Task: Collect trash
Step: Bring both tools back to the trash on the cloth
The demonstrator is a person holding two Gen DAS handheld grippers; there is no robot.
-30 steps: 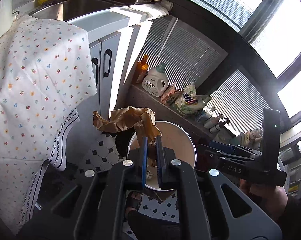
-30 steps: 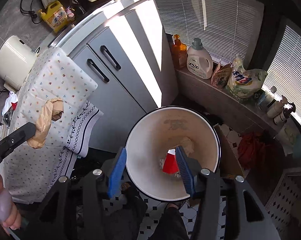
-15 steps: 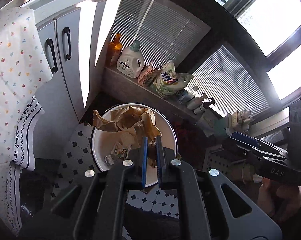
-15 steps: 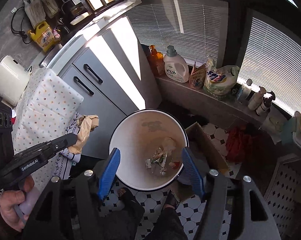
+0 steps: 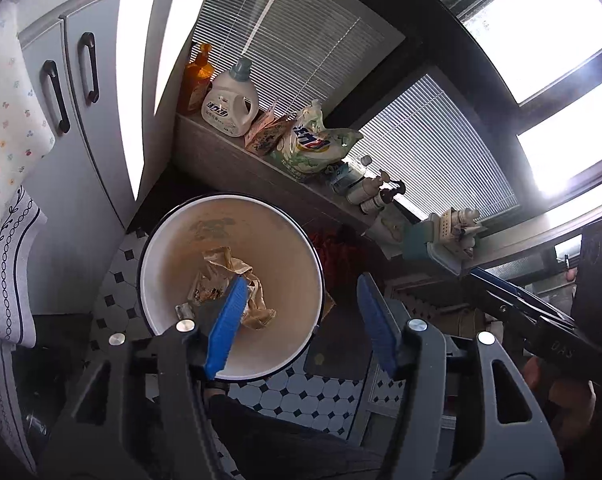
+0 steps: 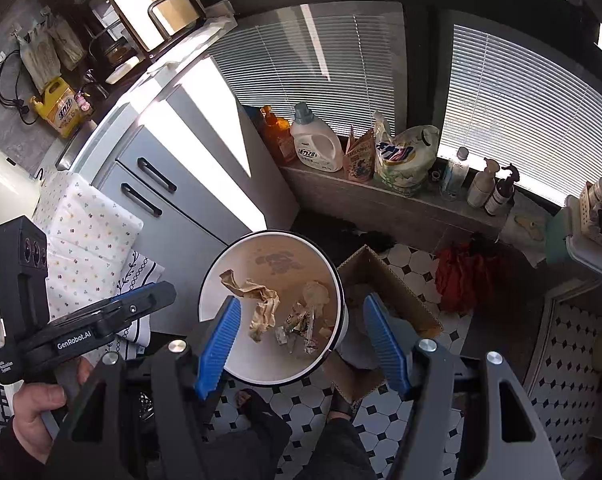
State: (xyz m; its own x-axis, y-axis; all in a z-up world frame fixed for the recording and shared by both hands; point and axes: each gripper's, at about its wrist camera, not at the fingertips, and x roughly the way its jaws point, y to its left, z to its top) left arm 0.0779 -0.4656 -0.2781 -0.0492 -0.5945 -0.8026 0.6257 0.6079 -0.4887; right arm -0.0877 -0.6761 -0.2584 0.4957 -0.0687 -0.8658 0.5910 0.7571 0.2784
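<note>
A round white trash bin (image 5: pixel 157 248) stands on the tiled floor; it also shows in the right wrist view (image 6: pixel 213 292). Crumpled brown paper (image 5: pixel 225 264) lies inside it, also in the right wrist view (image 6: pixel 261 300), beside foil wrappers (image 6: pixel 301 328). My left gripper (image 5: pixel 301 320) is open and empty above the bin. My right gripper (image 6: pixel 301 336) is open and empty above the bin too. The left gripper (image 6: pixel 101 316) shows from the side at the left of the right wrist view.
Grey cabinet doors (image 6: pixel 173 208) stand left of the bin. A ledge holds a detergent bottle (image 5: pixel 229 100), an orange bottle (image 6: pixel 277 136) and a refill pouch (image 5: pixel 313 144). A cardboard box (image 6: pixel 385 292) and red cloth (image 6: pixel 457 276) lie right of the bin. A floral cloth (image 6: pixel 89 232) hangs at left.
My left gripper opened and the brown paper it held dropped into the bin. Both grippers rose higher above the bin.
</note>
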